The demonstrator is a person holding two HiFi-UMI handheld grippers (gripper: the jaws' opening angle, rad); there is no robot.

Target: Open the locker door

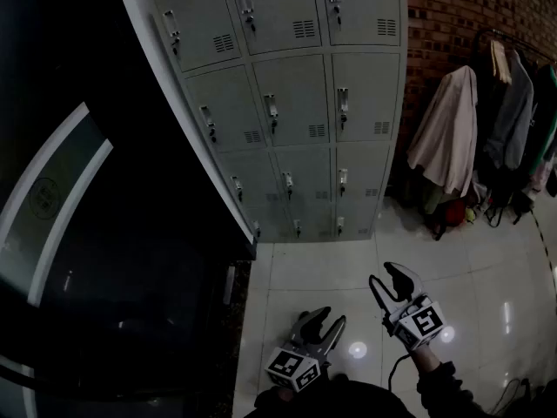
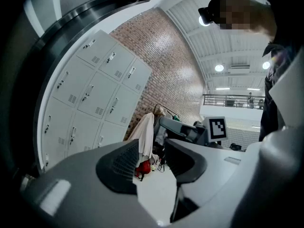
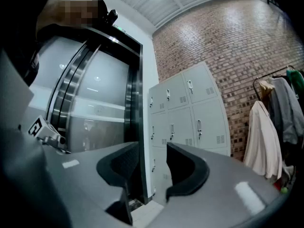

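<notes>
1. Grey plastic marks the left gripper (image 1: 324, 319) at the bottom centre of the head view. Its jaws are spread, with only air between them.
2. Just right of it and slightly higher in the frame is the right gripper (image 1: 385, 277). Its jaws also stand wide apart and hold nothing. In its own view, the gap frames the corner where a dark doorway meets the lockers' side.
3. Glossy white floor tiles (image 1: 296, 273) fill the lower middle of the frame. They lie bare between both grippers and the foot of the lockers, showing only lamp reflections.
4. The locker bank (image 1: 287, 103) stands at upper centre, well apart from both grippers, and neither touches it. It shows three columns of grey doors, and every visible door is shut. Each door has a latch handle near its left edge and a vent at its lower right.
5. A dark curved glass-and-metal doorway (image 1: 87, 233) takes the whole left half of the frame. Its edge runs right up to the bank's left side.
6. A brick wall (image 1: 452, 16) rises at upper right beside the lockers. A clothes rack (image 1: 496, 120) of hanging coats stands near the bank's right side, and pale floor stays open below it.
</notes>
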